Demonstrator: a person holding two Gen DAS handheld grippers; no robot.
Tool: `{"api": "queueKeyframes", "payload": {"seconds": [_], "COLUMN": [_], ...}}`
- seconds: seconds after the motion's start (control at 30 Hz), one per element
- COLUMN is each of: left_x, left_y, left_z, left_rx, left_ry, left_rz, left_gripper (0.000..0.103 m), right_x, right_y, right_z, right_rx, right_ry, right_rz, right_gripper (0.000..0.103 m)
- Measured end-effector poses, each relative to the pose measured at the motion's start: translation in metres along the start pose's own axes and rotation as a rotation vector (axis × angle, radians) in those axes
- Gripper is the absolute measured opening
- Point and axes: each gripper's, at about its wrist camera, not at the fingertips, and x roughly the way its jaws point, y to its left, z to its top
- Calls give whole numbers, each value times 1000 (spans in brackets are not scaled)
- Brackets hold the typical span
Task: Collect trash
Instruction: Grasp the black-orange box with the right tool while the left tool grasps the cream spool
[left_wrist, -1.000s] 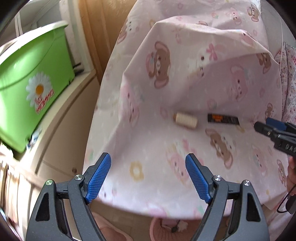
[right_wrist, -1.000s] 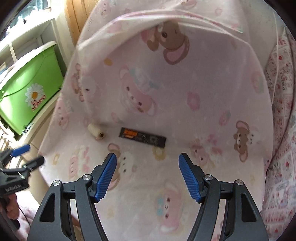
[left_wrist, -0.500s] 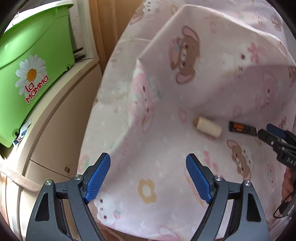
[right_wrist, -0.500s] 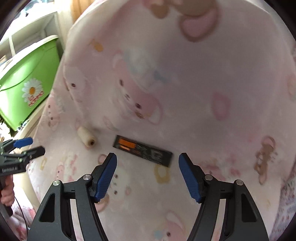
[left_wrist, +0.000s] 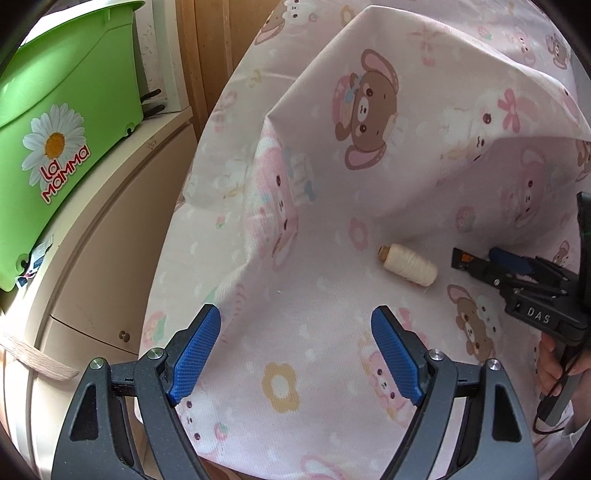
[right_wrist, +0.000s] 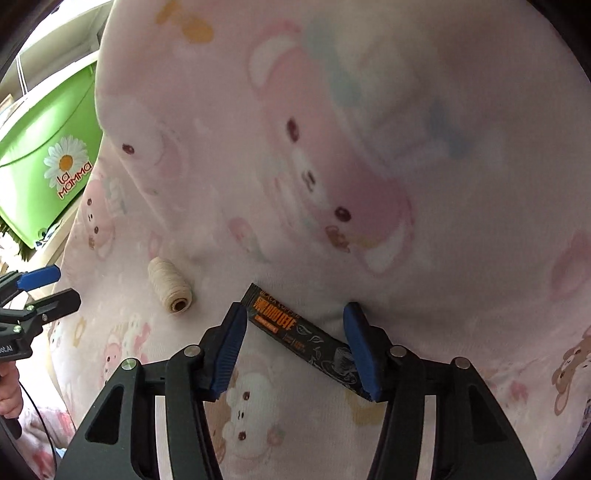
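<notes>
Black wrapper (left_wrist: 461, 258) mostly hidden behind right tongs (left_wrist: 491, 267), bedsheet print (right_wrist: 332, 166) blurred up close

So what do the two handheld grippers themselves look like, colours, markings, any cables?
Both match: the left gripper and the right gripper have dark grey, speckled plastic arms with triangular cut-outs, silver pivot screws and ribbed blue finger pads. Seen from the left wrist camera, the right gripper's body carries raised letters "DAS", and a thin black cable hangs below its handle.
</notes>
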Motion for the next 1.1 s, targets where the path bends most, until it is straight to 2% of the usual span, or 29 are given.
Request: {"api": "queueKeyframes", "payload": {"seconds": [0.2, 0.27, 0.5, 0.57, 0.77, 0.83, 0.93, 1.03, 1.1], "left_x": [0, -1, -2, -2, 3, 6, 12, 19, 25], "left_y": [-5, -6, -9, -10, -21, -27, -42, -56, -61], "left_z": [-1, -1, 0, 1, 2, 0, -2, -4, -5], "left_rx": [10, 14, 16, 17, 35, 56, 106, 160, 182], "left_ry": [-3, -9, -15, -14, 5, 21, 41, 56, 64], "left_rz": [-1, 3, 8, 9, 2, -9, -23, -36, -49], "left_gripper": [82, 82, 82, 82, 82, 82, 82, 82, 82], "right_x": [-2, -5, -16, -17, -17, -19, -18, -21, -27], "right_y": [1, 3, 30, 38, 74, 74, 73, 65, 63], "right_z": [-3, -7, -24, -28, -42, -47, -47, -42, -40], "right_rx": [24, 6, -123, -161, -359, -353, -305, -224, -194], "right_ry": [45, 68, 150, 155, 122, 129, 117, 88, 68], "right_rz": [58, 63, 116, 101, -33, -41, -55, -29, 2], "right_gripper": [55, 46, 31, 31, 31, 31, 20, 7, 6]}}
